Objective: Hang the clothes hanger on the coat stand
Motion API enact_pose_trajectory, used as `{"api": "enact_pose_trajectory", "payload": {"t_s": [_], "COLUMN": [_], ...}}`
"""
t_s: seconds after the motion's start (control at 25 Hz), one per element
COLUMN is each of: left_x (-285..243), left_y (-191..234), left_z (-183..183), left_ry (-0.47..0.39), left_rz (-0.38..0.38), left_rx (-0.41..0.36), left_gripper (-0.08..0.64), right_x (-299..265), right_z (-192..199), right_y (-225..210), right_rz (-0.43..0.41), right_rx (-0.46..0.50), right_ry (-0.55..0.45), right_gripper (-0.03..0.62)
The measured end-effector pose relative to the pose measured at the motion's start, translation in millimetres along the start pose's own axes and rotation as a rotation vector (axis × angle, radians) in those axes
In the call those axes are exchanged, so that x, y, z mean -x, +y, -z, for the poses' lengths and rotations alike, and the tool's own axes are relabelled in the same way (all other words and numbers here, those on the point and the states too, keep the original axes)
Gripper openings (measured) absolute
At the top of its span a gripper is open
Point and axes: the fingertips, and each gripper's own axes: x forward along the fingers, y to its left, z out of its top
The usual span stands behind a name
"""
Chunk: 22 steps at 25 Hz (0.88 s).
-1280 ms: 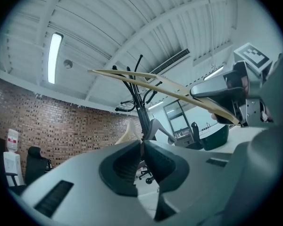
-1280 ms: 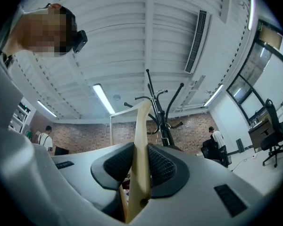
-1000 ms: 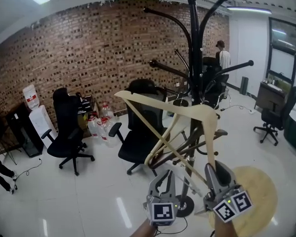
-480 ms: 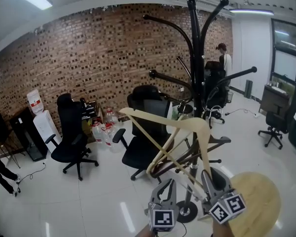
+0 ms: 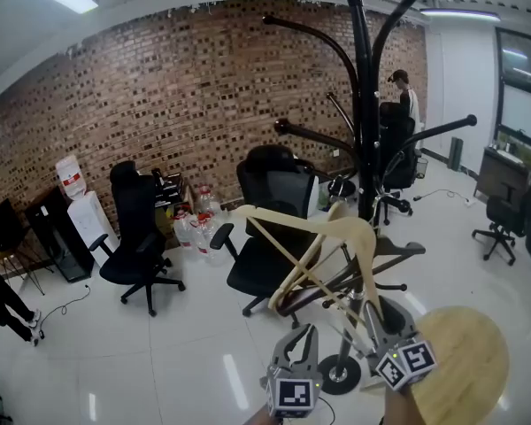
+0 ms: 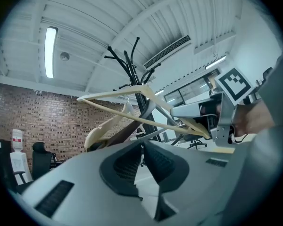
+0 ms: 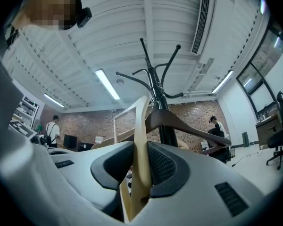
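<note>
– Two grippers: which one has the hanger (image 5: 367, 259)?
– The right gripper (image 5: 379, 315). Its own view shows the pads pressed on one pale arm of the hanger, the wood filling the narrow gap between them.
– And the left gripper (image 5: 299, 339)?
– Its view shows the pads drawn together with nothing between them. That view alone catches the right gripper from the side, clamped on the hanger's end.
– Where is the hanger against the stand (image 5: 365, 131)?
– In the head view it is in front of the pole, low down, well below the top hooks, tilted, on no hook.
– Anything only one view gives?
– The right gripper view shows a brown hanger (image 7: 188, 126) right against the pole. The head view shows a round table (image 5: 465, 352) to the right of the stand's base.
</note>
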Motion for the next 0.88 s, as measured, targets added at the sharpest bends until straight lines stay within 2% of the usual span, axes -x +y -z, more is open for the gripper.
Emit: {"api": "enact_pose_trajectory", "payload": {"t_s": [0.36,0.44,0.52,0.64,0.88], "left_x": [12,18,21,30,74], "left_y": [34,39,38,42,121], "left_z": [25,22,18,16,48], "left_ry": [0.047,0.039,0.022,0.01,-0.015], "left_rz": [-0.07,-0.078,-0.071,-0.047,0.029], "left_rx": [0.025,0.034,0.044,0.05,0.071], "left_gripper": [0.035,0.035,0.035,0.035,0.035], "right_x": [-19,-15,-6,7,7], "right_z": [26,30,32,30,49], "right_y": [-9,-12,-18,-16,46], "right_rz": [0.077,0.101,0.136,0.199,0.388], "right_rx": [0.045,0.038,0.037,0.058,0.077], "right_ry": [0.025,0.047,0.063,0.078,0.034], "right_gripper": [0.081,0.115,0.146,0.147,0.173]}}
